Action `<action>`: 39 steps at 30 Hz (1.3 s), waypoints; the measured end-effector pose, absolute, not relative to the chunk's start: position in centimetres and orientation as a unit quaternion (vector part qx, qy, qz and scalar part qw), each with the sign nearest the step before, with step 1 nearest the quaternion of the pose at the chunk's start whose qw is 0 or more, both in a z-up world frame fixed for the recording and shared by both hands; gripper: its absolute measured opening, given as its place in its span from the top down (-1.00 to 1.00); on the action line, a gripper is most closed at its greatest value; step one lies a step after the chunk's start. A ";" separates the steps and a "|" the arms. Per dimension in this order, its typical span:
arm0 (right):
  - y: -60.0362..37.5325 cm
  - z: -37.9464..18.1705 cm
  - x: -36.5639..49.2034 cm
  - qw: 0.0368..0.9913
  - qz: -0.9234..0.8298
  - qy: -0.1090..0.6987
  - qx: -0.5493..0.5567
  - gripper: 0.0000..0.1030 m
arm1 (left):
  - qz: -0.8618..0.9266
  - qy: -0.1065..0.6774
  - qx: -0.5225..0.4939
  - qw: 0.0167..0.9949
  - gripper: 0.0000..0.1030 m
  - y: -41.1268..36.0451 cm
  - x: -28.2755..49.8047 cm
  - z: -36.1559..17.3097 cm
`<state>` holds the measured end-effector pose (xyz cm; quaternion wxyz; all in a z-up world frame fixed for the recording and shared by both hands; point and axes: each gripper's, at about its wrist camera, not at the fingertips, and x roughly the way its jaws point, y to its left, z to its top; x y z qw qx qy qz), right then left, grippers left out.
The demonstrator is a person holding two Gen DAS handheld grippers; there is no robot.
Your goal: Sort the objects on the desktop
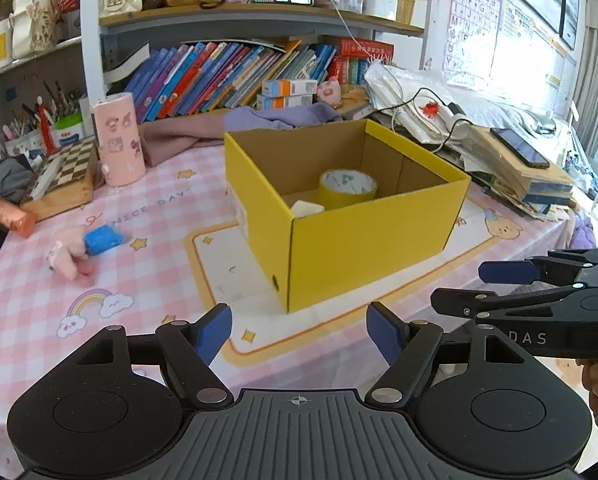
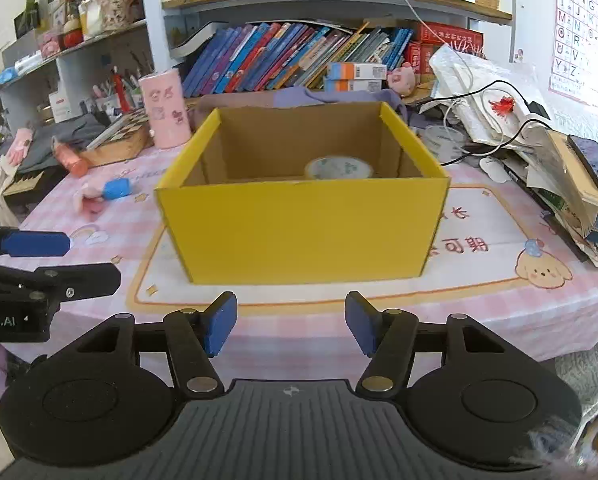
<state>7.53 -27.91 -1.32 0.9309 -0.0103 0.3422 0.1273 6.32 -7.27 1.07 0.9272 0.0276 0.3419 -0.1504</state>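
Observation:
A yellow cardboard box point(image 1: 363, 240) point(image 2: 303, 228) stands open on the pink checked tablecloth. Inside it lie a roll of yellow tape point(image 1: 347, 190) point(image 2: 338, 168) and a small white piece point(image 1: 307, 208). A pink plush toy point(image 1: 69, 258) point(image 2: 88, 200) with a blue part point(image 1: 103, 240) point(image 2: 117, 189) lies on the cloth left of the box. My left gripper point(image 1: 299, 328) point(image 2: 93, 260) hangs open at the table's near edge, with nothing between its pads. My right gripper point(image 2: 291, 328) point(image 1: 459, 286) is open beside it, facing the box's front wall, also holding nothing.
A pink cylinder point(image 1: 119, 140) point(image 2: 165, 108), a chessboard box point(image 1: 59, 176) and an orange tube point(image 1: 13, 220) sit at the back left. Purple cloth point(image 1: 283, 118) lies behind the box. Stacked papers, cables and a phone point(image 1: 519, 147) crowd the right. Bookshelves rise behind.

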 end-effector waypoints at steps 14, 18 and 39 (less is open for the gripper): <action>-23.3 -2.3 3.9 0.921 0.117 0.371 0.007 -0.19 | -0.190 0.366 0.056 0.909 -0.60 -4.2 4.2 0.3; -22.0 -2.6 3.0 0.919 0.117 0.376 0.012 -0.19 | -0.197 0.373 0.067 0.904 -0.61 -3.4 3.6 0.1; -14.2 -3.6 1.0 0.904 0.173 0.391 -0.011 -0.28 | -0.130 0.405 0.021 0.905 -0.62 5.1 1.2 -0.9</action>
